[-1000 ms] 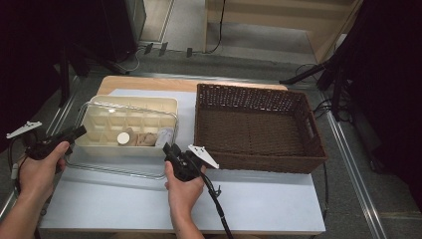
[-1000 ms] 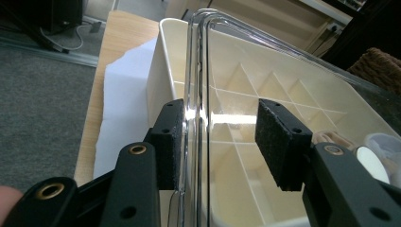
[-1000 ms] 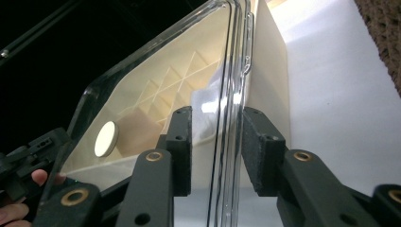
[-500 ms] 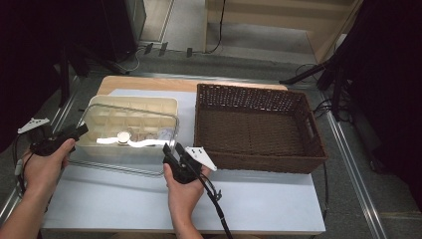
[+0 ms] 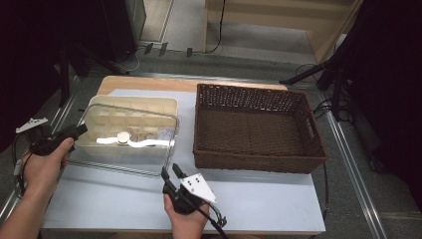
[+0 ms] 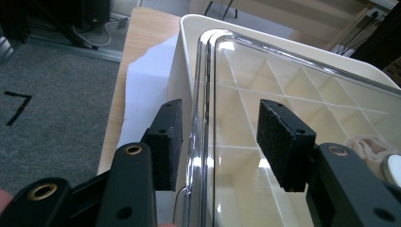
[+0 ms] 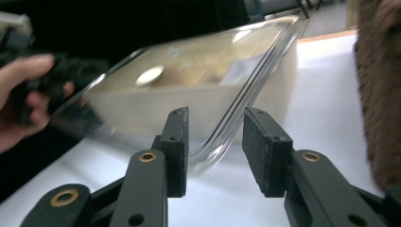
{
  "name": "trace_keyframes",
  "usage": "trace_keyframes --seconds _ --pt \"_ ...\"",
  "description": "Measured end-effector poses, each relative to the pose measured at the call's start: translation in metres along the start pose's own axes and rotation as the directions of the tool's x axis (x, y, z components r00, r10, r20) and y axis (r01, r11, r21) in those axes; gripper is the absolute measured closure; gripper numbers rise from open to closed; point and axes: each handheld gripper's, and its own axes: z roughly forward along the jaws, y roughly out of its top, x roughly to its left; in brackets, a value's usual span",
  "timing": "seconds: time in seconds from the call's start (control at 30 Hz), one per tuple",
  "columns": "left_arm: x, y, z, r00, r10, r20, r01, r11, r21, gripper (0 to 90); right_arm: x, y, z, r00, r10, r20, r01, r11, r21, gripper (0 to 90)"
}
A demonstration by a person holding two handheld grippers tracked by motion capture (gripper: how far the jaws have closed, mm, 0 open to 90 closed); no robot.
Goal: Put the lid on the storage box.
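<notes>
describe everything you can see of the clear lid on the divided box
The clear lid looks like transparent plastic, rectangular with rounded corners and a raised rim. It sits tilted and shifted toward the person over the cream divided box, its near edge overhanging the white table sheet. The left gripper straddles its left rim, one pad at the edge; the right gripper has its near corner between parted jaws. Glare streaks its top.

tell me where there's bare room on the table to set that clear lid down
The white table is bare along its near edge, in front of the wicker basket and right of the right hand-held gripper. The basket's floor is bare too. It is crowded at the left: the cream divided box, the clear lid tilted over it, and the left hand-held gripper at its edge.
</notes>
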Motion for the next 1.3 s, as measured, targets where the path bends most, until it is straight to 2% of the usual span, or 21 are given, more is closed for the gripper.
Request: trace_keyframes --seconds 0.03,0.13,0.17,0.23,0.3,0.33,0.57,0.6,0.63,0.8,0.97,1.0,1.17,1.3 --pt "-0.001 0.0 0.001 1.0 0.002 -0.003 -0.002 1.0 -0.005 53.0 0.006 -0.008 -0.004 0.9993 -0.036 -0.001 0.036 0.999 0.009 58.3" --pt "-0.002 0.0 0.001 1.0 -0.003 0.005 0.003 1.0 -0.003 53.1 0.01 -0.014 -0.007 0.9981 -0.06 0.013 0.06 0.998 0.009 56.6" --pt "-0.003 0.0 0.001 1.0 -0.007 0.007 0.007 1.0 -0.002 52.9 0.014 -0.021 -0.006 0.9958 -0.083 0.038 0.082 0.996 0.016 57.3" --pt "-0.002 0.0 0.001 0.9998 -0.013 0.012 0.013 0.9999 0.001 53.0 0.014 -0.024 -0.005 0.9954 -0.089 0.037 0.088 0.996 0.023 57.4" --pt "-0.002 0.0 0.001 0.9997 -0.018 0.014 0.018 0.9998 0.001 52.9 0.017 -0.03 -0.001 0.9954 -0.091 0.03 0.09 0.994 0.054 58.6" --pt "-0.001 0.0 0.001 0.9996 -0.022 0.02 0.022 0.9998 0.0 52.3 0.017 -0.033 0.002 0.9947 -0.095 0.039 0.093 0.994 0.05 62.0" --pt "0.003 0.0 0.001 0.9976 -0.038 0.057 0.038 0.9993 0.002 50.6 0.015 -0.029 0.007 0.9956 -0.079 0.051 0.078 0.997 0.017 65.0" --pt "0.003 0.0 0.002 0.9971 -0.039 0.065 0.039 0.9992 0.002 50.4 0.015 -0.028 0.008 0.9967 -0.06 0.054 0.06 0.998 0.017 65.1" --pt "0.003 0.0 0.001 0.9974 -0.027 0.067 0.027 0.9996 0.002 49.3 0.012 -0.026 0.01 0.997 -0.051 0.059 0.05 0.999 0.014 65.4" --pt "0.009 0.0 -0.001 0.9958 -0.018 0.089 0.02 0.9996 -0.018 48.8 0.01 -0.02 0.017 0.9976 -0.029 0.064 0.028 1.0 0.006 64.7" --pt "0.014 0.001 -0.001 0.994 -0.021 0.107 0.023 0.9996 -0.017 47.1 0.007 -0.013 0.024 0.9969 -0.022 0.076 0.022 1.0 -0.004 63.3" --pt "0.016 0.0 -0.001 0.9929 -0.019 0.118 0.022 0.9995 -0.024 46.7 0.003 -0.01 0.029 0.9963 -0.007 0.085 0.007 1.0 0.003 63.3" --pt "0.022 0.0 -0.001 0.9886 -0.025 0.148 0.03 0.9992 -0.027 46.7 -0.002 -0.004 0.035 0.9939 -0.011 0.11 0.012 1.0 -0.002 63.4" --pt "0.023 0.0 0.001 0.9884 -0.043 0.146 0.049 0.9983 -0.034 47.9 -0.005 0.002 0.04 0.9926 -0.024 0.119 0.024 1.0 0.0 63.7"
